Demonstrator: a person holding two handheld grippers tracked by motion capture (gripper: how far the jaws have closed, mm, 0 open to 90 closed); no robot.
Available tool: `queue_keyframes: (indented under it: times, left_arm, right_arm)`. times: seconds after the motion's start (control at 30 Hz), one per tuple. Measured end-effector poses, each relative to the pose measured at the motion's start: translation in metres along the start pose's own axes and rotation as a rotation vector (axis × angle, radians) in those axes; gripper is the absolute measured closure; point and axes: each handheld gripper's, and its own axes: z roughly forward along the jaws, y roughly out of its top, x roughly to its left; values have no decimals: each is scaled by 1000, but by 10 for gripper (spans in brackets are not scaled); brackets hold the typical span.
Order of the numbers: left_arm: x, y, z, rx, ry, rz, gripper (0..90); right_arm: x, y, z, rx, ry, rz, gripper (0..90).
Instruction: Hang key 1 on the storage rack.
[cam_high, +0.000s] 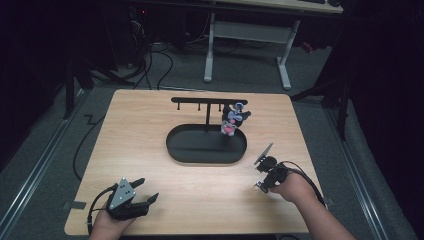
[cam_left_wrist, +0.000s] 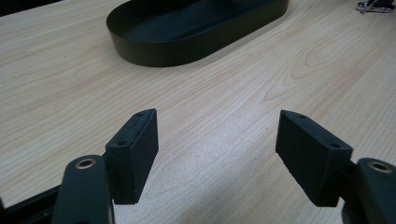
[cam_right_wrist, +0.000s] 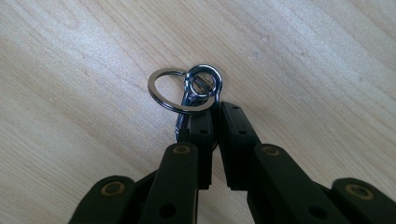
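A silver keyring with a swivel clasp lies against the wooden table, and my right gripper is shut on the clasp just behind the ring. In the high view the right gripper points down at the table's right front, with the keyring at its tip. My left gripper rests at the front left, open, and nothing sits between its jaws. A black oval tray carries a black hook rack. A small plush keychain hangs from the rack's right end.
The tray lies ahead of the left gripper, with bare wood between them. The keyring glints at the top right of the left gripper view. Beyond the table are a dark floor, cables and a white desk frame.
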Motion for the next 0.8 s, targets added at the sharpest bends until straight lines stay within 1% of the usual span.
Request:
queue_keyframes:
  times: [0.07, 0.1, 0.17, 0.23, 0.3, 0.33, 0.37, 0.4, 0.5, 0.57, 0.6, 0.63, 0.67, 0.73, 0.8]
  left_arm:
    - [-1, 0, 0, 0, -1, 2, 305]
    - [-1, 0, 0, 2, -3, 4, 305]
    - [-1, 0, 1, 2, -1, 7, 305]
    - [-1, 0, 1, 3, -2, 5, 305]
    - [-1, 0, 1, 5, -2, 5, 305]
    - [-1, 0, 1, 7, -2, 5, 305]
    - [0, 0, 1, 8, -2, 5, 305]
    - [0, 0, 1, 8, -2, 5, 306]
    - [0, -1, 1, 5, 0, 0, 306]
    - [0, -1, 1, 6, 1, 0, 306]
    - [0, -1, 1, 6, 1, 0, 306]
    - [1, -1, 2, 6, 0, 0, 306]
    - [0, -1, 2, 5, -1, -2, 306]
    - [0, 0, 2, 9, -3, 3, 306]
    - [0, 0, 1, 9, -1, 8, 306]
  right_arm:
    - [1, 1, 0, 6, -4, 7, 845]
    - [2, 1, 0, 8, -12, -2, 846]
    - [1, 1, 0, 9, -11, -18, 852]
    - [2, 2, 0, 14, -9, -11, 853]
    - [1, 2, 0, 18, -11, -26, 854]
    - [1, 3, 0, 22, -4, -18, 854]
    - [1, 3, 0, 19, -2, -22, 854]
    - [0, 3, 0, 20, -6, -35, 854]
    - [2, 3, -1, 32, -15, -39, 855]
    - [2, 2, -7, 37, -26, -49, 855]
    - [1, 2, -11, 37, -31, -41, 855]
    - [0, 1, -14, 32, -35, -47, 855]
    - [0, 0, -18, 30, -39, -35, 855]
    - [-1, -1, -28, 18, -49, -35, 855]
    - [-1, -2, -34, 10, -56, -32, 855]
